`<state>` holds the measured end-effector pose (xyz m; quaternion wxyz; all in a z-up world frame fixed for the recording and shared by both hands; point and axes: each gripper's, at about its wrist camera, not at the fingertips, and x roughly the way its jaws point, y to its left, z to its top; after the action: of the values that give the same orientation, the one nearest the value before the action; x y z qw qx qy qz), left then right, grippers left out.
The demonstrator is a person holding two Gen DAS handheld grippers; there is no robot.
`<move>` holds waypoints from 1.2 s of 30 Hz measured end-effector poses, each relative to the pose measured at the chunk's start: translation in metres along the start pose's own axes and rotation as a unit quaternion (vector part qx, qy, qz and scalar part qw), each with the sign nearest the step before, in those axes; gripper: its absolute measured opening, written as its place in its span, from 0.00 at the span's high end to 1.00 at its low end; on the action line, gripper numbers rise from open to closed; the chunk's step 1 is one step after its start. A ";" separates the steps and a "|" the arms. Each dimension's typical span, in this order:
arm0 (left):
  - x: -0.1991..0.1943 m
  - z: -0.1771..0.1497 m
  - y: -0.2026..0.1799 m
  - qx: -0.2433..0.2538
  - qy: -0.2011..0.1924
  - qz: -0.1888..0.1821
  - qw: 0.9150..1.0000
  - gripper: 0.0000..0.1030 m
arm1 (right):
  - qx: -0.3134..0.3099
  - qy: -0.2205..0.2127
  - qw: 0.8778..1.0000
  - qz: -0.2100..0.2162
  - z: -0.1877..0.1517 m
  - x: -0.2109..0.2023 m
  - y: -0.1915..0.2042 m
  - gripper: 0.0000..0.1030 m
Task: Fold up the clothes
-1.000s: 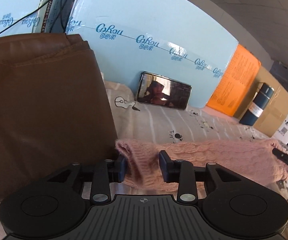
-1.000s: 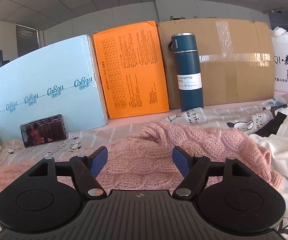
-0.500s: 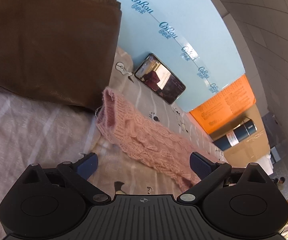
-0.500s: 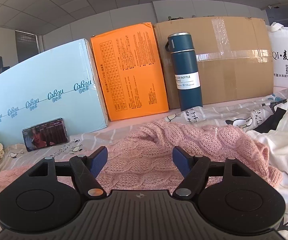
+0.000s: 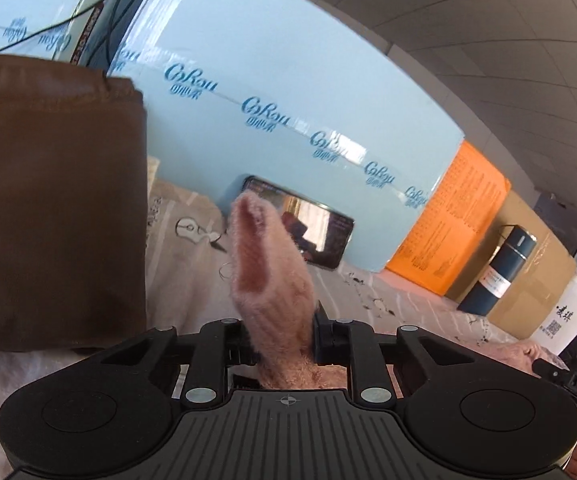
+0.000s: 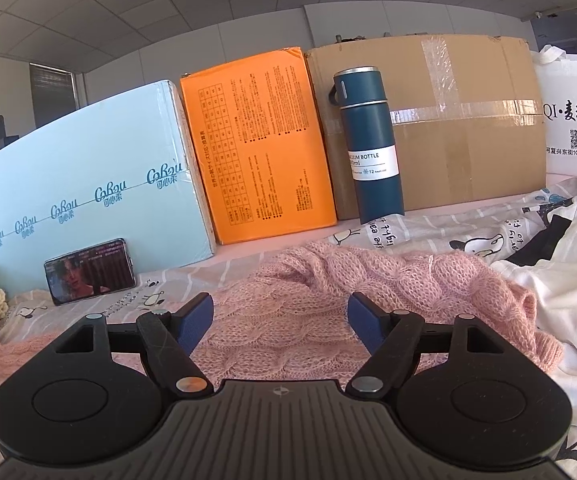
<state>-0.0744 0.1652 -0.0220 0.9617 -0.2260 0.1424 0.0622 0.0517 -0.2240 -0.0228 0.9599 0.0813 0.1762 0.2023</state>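
My left tongs point(image 5: 282, 338) pinch pink sleeve point(image 5: 266, 264), cuff sticking up. My right tongs point(image 6: 280, 316) spread, hovering over sweater point(image 6: 328, 300).

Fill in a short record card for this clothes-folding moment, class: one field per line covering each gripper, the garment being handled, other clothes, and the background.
left gripper: shut on the pink sweater sleeve, cuff sticking up
right gripper: open, above the pink sweater body
other clothes: brown garment at left; white garment at right
surface: striped cartoon-print sheet
background: phone leaning on blue box; orange box; blue bottle; cardboard box
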 end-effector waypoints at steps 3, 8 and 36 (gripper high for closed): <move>-0.025 0.008 -0.007 0.032 -0.048 0.021 0.998 0.84 | 0.008 -0.012 1.000 0.015 0.001 -0.004 -0.003 0.29; -0.042 0.019 0.000 0.051 -0.078 0.122 0.988 0.84 | 0.021 -0.035 0.998 0.049 0.003 -0.012 -0.005 0.29; 0.060 -0.040 -0.135 0.188 0.038 -0.067 0.979 0.13 | -0.029 0.038 0.999 -0.012 -0.003 0.007 0.006 0.24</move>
<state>-0.0025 0.0302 -0.0179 0.9828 -0.0529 0.1724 -0.0392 0.0542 -0.2152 -0.0258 0.9569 0.0439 0.2071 0.1988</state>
